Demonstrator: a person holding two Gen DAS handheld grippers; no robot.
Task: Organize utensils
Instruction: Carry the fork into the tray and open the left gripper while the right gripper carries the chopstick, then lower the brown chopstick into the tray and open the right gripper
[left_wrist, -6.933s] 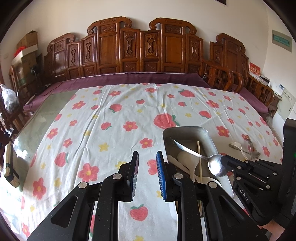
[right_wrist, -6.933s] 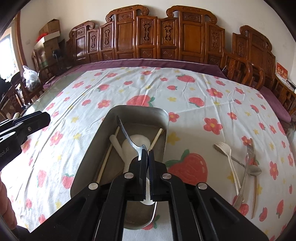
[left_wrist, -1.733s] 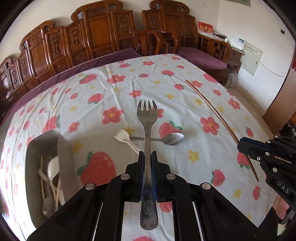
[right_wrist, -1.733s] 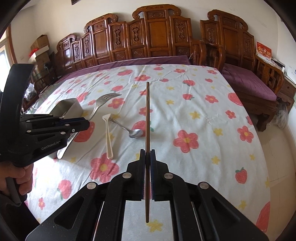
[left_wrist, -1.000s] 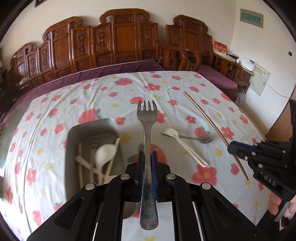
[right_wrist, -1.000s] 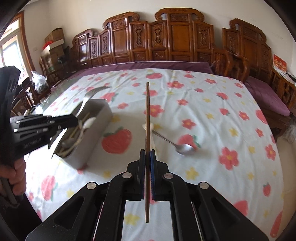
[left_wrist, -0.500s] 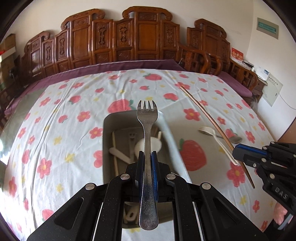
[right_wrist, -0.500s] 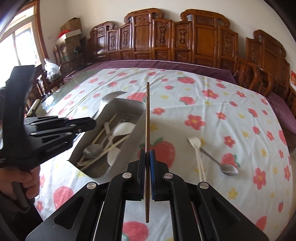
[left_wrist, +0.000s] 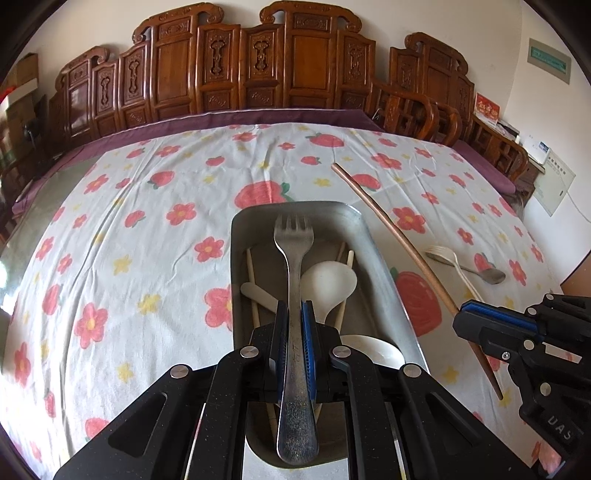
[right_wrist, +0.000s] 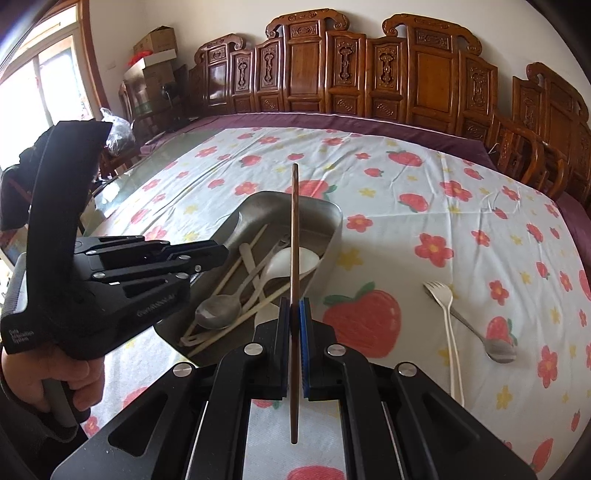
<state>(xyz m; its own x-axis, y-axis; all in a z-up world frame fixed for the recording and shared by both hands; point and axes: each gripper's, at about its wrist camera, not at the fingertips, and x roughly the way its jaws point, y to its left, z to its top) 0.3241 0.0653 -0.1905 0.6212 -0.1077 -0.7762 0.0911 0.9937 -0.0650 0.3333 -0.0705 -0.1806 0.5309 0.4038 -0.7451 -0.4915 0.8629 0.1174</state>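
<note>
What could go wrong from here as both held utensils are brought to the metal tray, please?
The left gripper holds the metal fork over the metal tray, where spoons and chopsticks already lie crossed; dropped there, it may land askew on the white spoon. The right gripper grips the long brown chopstick near one end, so it could pivot, or its far tip could strike the tray rim.

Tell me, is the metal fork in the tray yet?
Not yet. The metal fork is held above the tray, clamped by the left hand-held gripper. Spoons and chopsticks already lie inside.
</note>
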